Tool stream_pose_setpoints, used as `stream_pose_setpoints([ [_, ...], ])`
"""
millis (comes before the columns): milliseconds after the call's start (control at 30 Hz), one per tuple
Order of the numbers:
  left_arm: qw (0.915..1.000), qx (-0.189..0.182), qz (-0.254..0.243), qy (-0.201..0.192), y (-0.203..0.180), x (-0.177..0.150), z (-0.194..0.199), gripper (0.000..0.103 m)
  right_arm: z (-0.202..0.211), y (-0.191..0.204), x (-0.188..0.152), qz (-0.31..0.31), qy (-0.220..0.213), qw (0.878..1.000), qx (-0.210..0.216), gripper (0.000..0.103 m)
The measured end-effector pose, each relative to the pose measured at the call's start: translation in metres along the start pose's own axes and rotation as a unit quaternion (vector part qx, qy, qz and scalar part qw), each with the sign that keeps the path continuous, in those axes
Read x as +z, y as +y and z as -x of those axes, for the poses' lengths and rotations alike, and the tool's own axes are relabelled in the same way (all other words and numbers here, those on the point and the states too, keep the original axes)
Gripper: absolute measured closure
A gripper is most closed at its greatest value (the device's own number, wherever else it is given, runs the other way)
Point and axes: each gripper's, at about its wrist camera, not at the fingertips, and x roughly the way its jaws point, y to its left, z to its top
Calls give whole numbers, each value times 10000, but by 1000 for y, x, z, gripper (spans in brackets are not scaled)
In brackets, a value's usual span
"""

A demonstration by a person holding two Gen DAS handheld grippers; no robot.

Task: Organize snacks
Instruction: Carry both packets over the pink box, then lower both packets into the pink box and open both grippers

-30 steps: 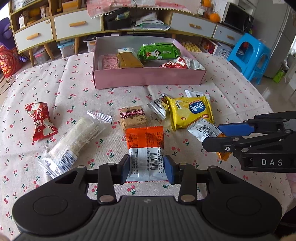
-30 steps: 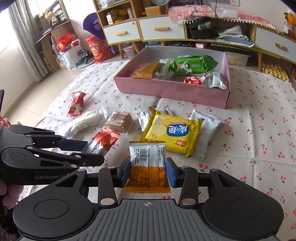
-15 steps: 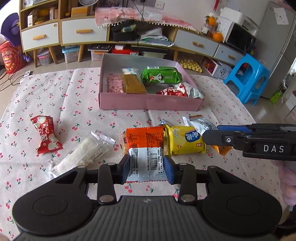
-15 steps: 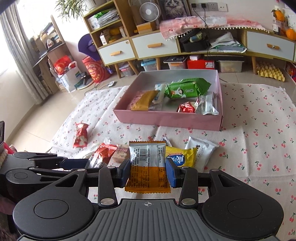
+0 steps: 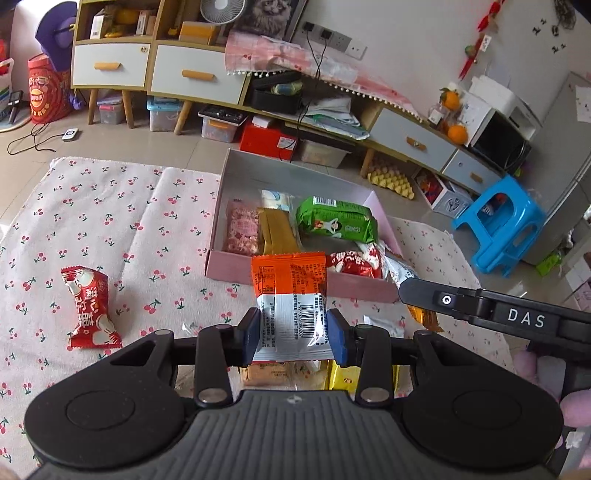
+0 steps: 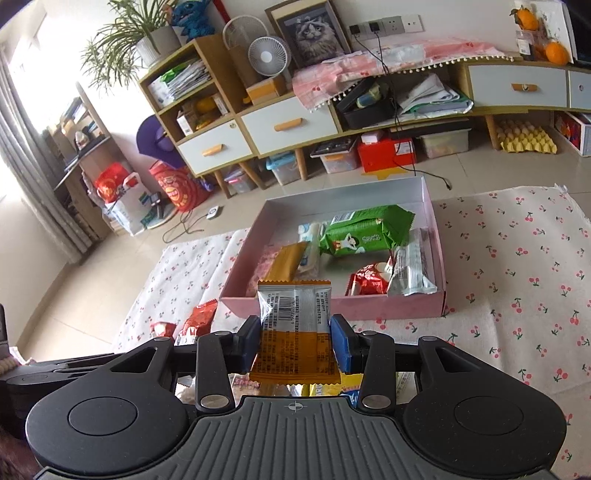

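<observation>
Yellow packet [image 5: 341, 376] and tan packet [image 5: 267, 371] mostly hidden behind left gripper [image 5: 293, 334]. Pink box [image 6: 388, 308] near wall partly blocked by held orange-and-silver packet [image 6: 293, 332]. Packet print too small to read.

- The floor [image 6: 122, 266] has pale shiny tiles.
- The wall [image 5: 424, 40] is white, with plugs [image 6: 384, 26] on it.
- A long wood shelf [image 6: 221, 122] has white drawers [image 6: 288, 127] with orange handles.
- A small fan [image 6: 267, 57] and a cat picture [image 6: 314, 35] stand on top of the shelf.
- A green plant [image 6: 125, 37] sits up high.
- Bright light comes in at the left, by a grey curtain [image 6: 33, 177].
- A pink cloth [image 6: 388, 59] hangs over the shelf.
- Oranges [image 5: 452, 114] lie near a black oven [image 5: 500, 144].
- A blue stool [image 5: 498, 225] stands on the floor.
- A red box [image 6: 386, 155] and clear tubs [image 6: 284, 170] sit under the shelf.
</observation>
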Motion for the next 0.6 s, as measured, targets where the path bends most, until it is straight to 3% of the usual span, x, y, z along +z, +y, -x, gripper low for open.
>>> stream_pose_setpoints([
  [467, 9961, -158, 718, -494, 19, 30, -41, 68, -36, -48, 20, -1266, -255, 9916, 97, 63],
  [600, 9931, -50, 1005, -597, 25, 31, -49, 68, -47, -58, 23, -1625, -265, 9863, 132, 63],
])
